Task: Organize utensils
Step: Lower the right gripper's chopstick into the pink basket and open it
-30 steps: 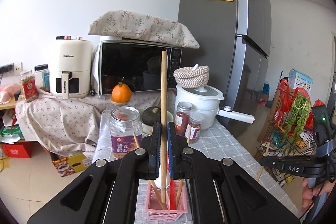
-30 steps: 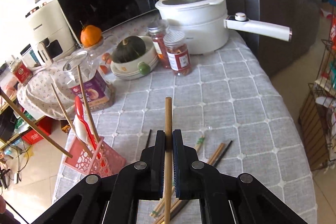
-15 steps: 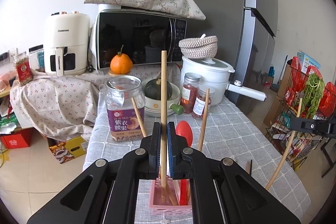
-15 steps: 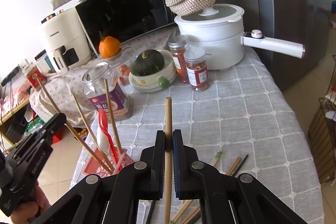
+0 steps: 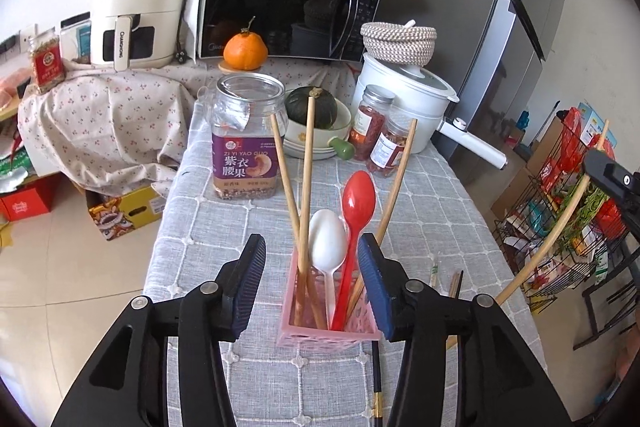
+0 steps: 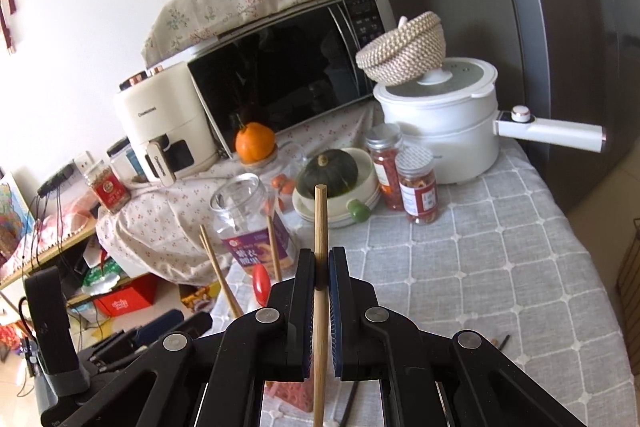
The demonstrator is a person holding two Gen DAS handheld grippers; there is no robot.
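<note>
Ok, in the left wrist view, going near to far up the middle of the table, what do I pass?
Left gripper, jaws opening around the pink basket → red spoon → cashew jar → squash → orange → microwave.

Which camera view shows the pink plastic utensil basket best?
The left wrist view: the pink plastic utensil basket stands centred, with chopsticks and spoons inside. In the right wrist view only a small corner of it shows, behind the right tool.
</note>
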